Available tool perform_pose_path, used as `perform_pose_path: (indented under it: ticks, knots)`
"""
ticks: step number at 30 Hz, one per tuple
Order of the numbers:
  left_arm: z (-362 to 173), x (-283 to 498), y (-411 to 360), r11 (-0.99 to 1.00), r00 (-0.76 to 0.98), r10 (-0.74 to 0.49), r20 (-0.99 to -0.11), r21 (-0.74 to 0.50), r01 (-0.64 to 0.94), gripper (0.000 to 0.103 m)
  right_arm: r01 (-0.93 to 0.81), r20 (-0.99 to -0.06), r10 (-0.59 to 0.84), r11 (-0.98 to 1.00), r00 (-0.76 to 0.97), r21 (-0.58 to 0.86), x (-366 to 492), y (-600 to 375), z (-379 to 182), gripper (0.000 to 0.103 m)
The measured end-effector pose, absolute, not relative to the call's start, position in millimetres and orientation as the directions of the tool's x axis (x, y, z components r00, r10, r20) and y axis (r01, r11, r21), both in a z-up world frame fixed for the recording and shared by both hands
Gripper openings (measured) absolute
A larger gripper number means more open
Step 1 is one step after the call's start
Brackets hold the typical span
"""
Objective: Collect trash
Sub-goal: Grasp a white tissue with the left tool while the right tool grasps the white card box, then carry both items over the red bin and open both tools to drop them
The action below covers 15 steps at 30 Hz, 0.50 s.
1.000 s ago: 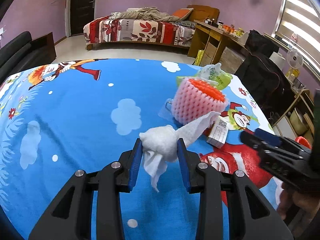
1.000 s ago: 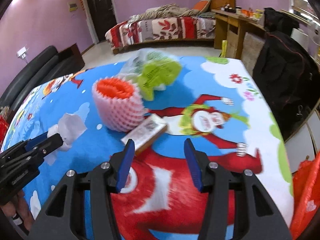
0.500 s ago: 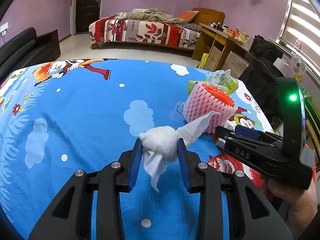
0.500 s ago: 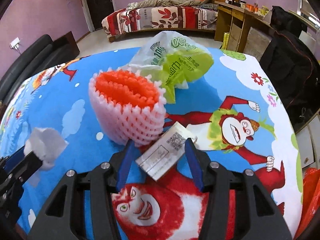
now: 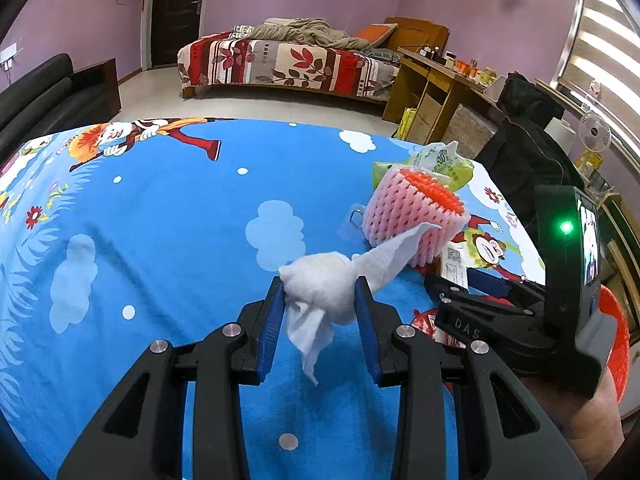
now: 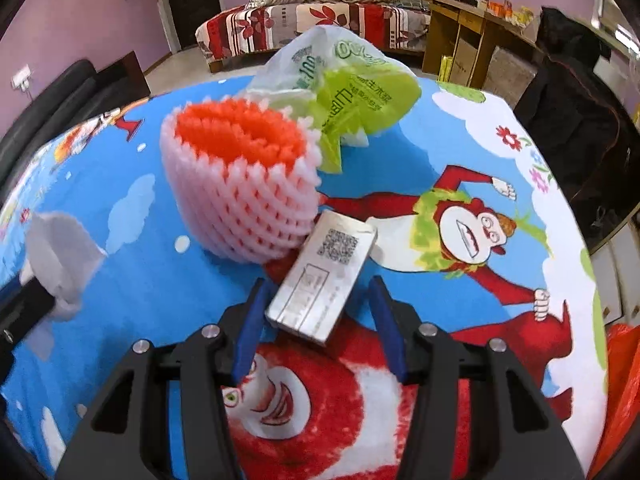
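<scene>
My left gripper is shut on a crumpled white tissue, held just above the blue cartoon tablecloth. In the right wrist view a small silver box with a QR code lies flat between the fingers of my right gripper. That gripper is open, its blue pads standing clear of the box sides. The box's far end touches a pink foam fruit net with an orange inside. A green-and-white plastic bag lies crumpled behind the net. The left wrist view shows the right gripper low at the right, by the net.
A red bag hangs at the table's right edge. A clear plastic scrap lies left of the net. Beyond the table are a bed, a wooden desk, a black sofa and a dark chair.
My right gripper has moved forward and down, so the silver box now lies between its fingers. The left gripper has kept still with the tissue in it.
</scene>
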<state>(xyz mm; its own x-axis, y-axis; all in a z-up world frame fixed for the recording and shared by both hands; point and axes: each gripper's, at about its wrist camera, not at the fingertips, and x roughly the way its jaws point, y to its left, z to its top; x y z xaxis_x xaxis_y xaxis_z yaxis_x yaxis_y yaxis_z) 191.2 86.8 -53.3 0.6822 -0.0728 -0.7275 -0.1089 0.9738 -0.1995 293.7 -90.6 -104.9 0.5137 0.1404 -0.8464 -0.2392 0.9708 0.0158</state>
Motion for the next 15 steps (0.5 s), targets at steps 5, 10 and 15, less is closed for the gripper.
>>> perform_pose_path:
  ticks: [5, 10, 15]
  knots:
    - [-54.8, 190.1, 89.3, 0.973, 0.680, -0.066, -0.731, -0.199, -0.119, 0.032, -0.256, -0.847, 0.147, 0.966, 0.511, 0.013, 291.9, -93.4, -103.8, 0.037]
    - [-58.1, 188.6, 90.8, 0.972, 0.677, -0.066, -0.733, -0.202, -0.124, 0.032, -0.258, -0.838, 0.170, 0.965, 0.519, 0.036, 283.5, -105.0, -102.5, 0.033]
    - [-63.9, 186.7, 89.5, 0.970, 0.672, -0.073, -0.737, -0.208, -0.122, 0.032, -0.269, -0.823, 0.176, 0.963, 0.541, 0.030, 270.2, -118.1, -96.6, 0.033]
